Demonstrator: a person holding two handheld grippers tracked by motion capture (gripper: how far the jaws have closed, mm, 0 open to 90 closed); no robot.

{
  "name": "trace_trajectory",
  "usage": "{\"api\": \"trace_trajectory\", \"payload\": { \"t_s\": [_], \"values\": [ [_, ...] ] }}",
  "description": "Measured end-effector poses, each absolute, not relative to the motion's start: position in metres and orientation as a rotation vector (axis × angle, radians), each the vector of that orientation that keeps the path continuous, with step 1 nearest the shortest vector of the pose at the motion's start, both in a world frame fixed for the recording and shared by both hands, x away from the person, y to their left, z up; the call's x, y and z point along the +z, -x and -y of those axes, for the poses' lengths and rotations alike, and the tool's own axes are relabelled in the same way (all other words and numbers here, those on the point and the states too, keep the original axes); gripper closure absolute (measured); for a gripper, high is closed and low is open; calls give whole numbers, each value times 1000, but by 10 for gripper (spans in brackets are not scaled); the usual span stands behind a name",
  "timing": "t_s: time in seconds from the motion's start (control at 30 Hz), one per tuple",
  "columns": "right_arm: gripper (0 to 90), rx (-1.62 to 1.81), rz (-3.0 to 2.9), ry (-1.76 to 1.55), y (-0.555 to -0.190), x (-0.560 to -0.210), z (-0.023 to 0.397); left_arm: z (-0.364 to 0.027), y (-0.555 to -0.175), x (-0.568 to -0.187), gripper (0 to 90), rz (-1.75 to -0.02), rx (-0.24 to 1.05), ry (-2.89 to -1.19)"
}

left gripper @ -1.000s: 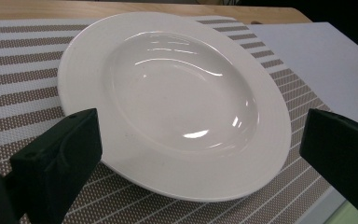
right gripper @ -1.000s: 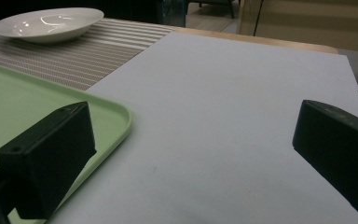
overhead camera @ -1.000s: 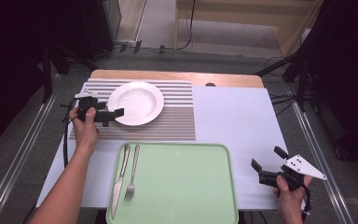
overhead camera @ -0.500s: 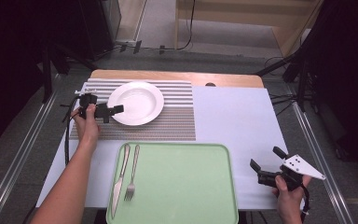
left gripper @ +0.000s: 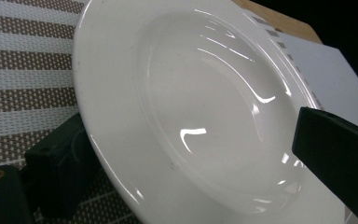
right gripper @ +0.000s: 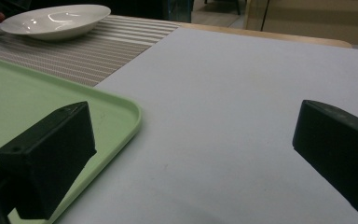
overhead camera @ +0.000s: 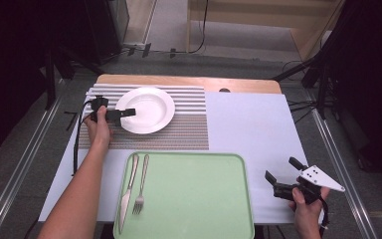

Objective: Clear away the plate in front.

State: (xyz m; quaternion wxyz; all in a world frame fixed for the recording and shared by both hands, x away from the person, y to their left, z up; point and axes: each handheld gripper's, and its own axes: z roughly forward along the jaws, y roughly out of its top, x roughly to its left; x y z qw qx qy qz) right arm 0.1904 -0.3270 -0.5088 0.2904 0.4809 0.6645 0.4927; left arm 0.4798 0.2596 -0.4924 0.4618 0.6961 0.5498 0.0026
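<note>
We saw the left gripper (overhead camera: 122, 114) at the plate's (overhead camera: 151, 107) left rim, one jaw under the rim and one over it, not visibly clamped; whether it gripped we could not tell. The plate sat on the striped mat (overhead camera: 184, 134) at the table's (overhead camera: 258, 129) far left. Nearer us, a knife (overhead camera: 128, 191) and fork (overhead camera: 140, 185) lay side by side on the green tray's (overhead camera: 199, 199) left, long axes running away from us. At the right, the right gripper (overhead camera: 286, 175) hovered wide open, holding nothing.

Both grippers black w/ blocky jaws; right gripper (overhead camera: 284, 176) has grey triangular plate, left gripper (overhead camera: 124, 113) black cable
</note>
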Motion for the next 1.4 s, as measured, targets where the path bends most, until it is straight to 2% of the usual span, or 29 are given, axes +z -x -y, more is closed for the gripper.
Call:
{"api": "trace_trajectory", "payload": {
  "t_s": [0.03, 0.13, 0.2, 0.43, 0.47, 0.53, 0.67, 0.73, 0.9, 1.13, 1.4],
  "values": [
    [0, 1310, -1776, -1287, -190, -509, 327, -259, -481, -495, 45, -1361, -13, -1694],
    [0, 1312, -1772, -1287, -190, -510, 330, -255, -483, -500, 163, -1398, -33, -1687],
    [0, 1315, -1763, -1303, -190, -510, 332, -254, -483, -500, 138, -1408, -49, -1659],
    [0, 1308, -1759, -1303, -190, -510, 335, -251, -483, -500, 137, -1424, -45, -1646],
    [0, 1309, -1759, -1304, -190, -510, 334, -251, -484, -499, 169, -1450, -22, -1662],
    [0, 1309, -1758, -1306, -191, -510, 334, -251, -484, -498, 355, -1502, 7, -1661],
    [0, 1309, -1756, -1304, -194, -511, 333, -253, -485, -498, 578, -1562, 55, -1676],
    [0, 1309, -1753, -1306, -193, -510, 333, -253, -485, -497, 643, -1577, 67, -1690],
    [0, 1304, -1753, -1326, -193, -511, 334, -252, -484, -493, 684, -1581, 73, -1683],
    [0, 1298, -1747, -1331, -194, -512, 337, -247, -479, -479, 782, -1487, 55, -1660],
    [0, 1287, -1758, -1312, -194, -511, 332, -240, -475, -470, 822, -1498, 73, -1635]
  ]
}}
